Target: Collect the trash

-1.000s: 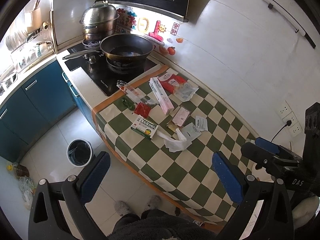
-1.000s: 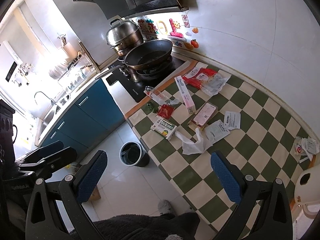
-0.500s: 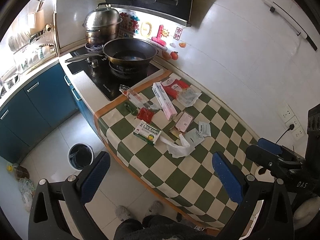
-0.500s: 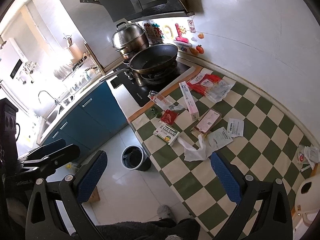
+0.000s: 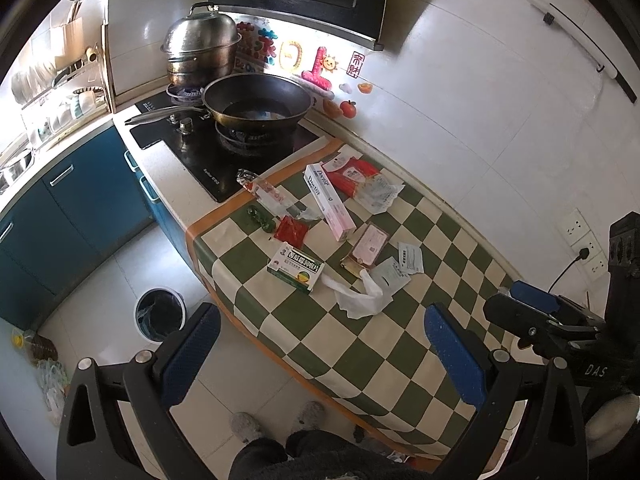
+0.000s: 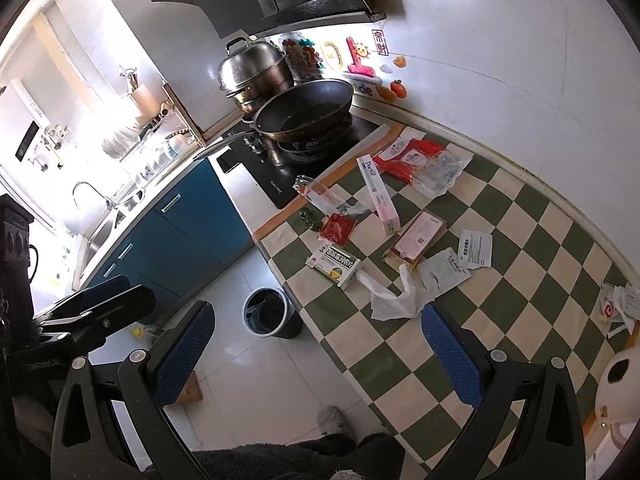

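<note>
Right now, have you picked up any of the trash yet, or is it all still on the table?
Nothing looks collected yet. The left gripper and right gripper are both open and empty, held above the checkered table. Still lying there: the white tissue, green medicine box, pink tube box, red wrappers and paper slips. The bin waits on the floor.

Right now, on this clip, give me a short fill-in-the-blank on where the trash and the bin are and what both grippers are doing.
1. The crumpled white tissue lies on the green-and-cream checked ____.
2. The round white-rimmed trash bin stands on the ____, beside the blue cabinets.
3. The left gripper and the right gripper are both ____, holding nothing.
4. The green-and-white medicine box lies ____ the tissue, not under it.

Missing words: tablecloth; floor; open; beside
</note>
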`<state>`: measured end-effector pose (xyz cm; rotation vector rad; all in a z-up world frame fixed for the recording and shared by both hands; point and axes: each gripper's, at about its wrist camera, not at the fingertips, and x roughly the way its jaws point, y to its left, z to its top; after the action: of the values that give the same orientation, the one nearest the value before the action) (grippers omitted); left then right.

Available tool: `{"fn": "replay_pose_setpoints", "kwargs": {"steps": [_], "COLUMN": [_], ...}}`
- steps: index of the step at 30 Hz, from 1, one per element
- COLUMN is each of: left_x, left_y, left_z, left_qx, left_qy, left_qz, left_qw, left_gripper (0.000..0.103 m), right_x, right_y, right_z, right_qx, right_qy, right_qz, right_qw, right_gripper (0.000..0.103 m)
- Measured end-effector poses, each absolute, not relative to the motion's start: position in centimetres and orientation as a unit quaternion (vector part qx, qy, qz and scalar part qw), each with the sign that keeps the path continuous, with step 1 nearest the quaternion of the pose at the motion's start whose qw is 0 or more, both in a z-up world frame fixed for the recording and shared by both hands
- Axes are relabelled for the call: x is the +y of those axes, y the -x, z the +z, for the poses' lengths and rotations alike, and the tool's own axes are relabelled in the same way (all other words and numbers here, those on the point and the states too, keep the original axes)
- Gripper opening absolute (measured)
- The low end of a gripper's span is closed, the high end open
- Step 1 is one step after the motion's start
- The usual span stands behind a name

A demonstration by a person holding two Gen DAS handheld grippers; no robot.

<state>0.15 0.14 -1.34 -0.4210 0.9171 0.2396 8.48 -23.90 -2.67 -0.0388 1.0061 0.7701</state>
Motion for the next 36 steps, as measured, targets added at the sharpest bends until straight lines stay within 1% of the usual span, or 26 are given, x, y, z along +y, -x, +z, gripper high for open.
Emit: {"fn": "replay_pose_setpoints", "kwargs": {"steps": [20, 22, 25, 29, 33, 36], "left_x": [0.7, 1.0, 2.2, 4.8, 7.3, 8.6], "left_y": [-2.2, -2.7, -4.4, -7.4, -11.4, -14.5], "left_z": [-2.4, -2.9, -4.7, -8.1, -12.7, -16.3], "left_qx": [0.452, 0.455, 0.466, 0.487, 0.538, 0.577], "left_qy": [0.193, 0.179, 0.146, 0.110, 0.113, 0.139], "left_qz": [0.095, 0.113, 0.155, 0.206, 0.221, 0.222], "left_qw": [0.866, 0.865, 0.859, 0.842, 0.806, 0.774], "left_gripper": [0.103, 0.103, 0.103, 0.103, 0.103, 0.103], "right_x": [-24.0, -23.7, -23.5, -23.6, -23.6, -23.5], "right_y": [-9.4, -9.8, -10.3, -12.7, -17.2, -20.7], "right_z": [-3.6, -3.9, -4.6, -7.1, -10.8, -13.9], "right_qx": [0.479, 0.481, 0.486, 0.496, 0.512, 0.534], "right_qy": [0.009, 0.007, 0.018, 0.023, 0.022, 0.011], "right_qz": [0.338, 0.321, 0.264, 0.183, 0.129, 0.115], "right_qw": [0.810, 0.816, 0.833, 0.849, 0.849, 0.837], "right_gripper": [0.103, 0.103, 0.103, 0.103, 0.103, 0.103]}}
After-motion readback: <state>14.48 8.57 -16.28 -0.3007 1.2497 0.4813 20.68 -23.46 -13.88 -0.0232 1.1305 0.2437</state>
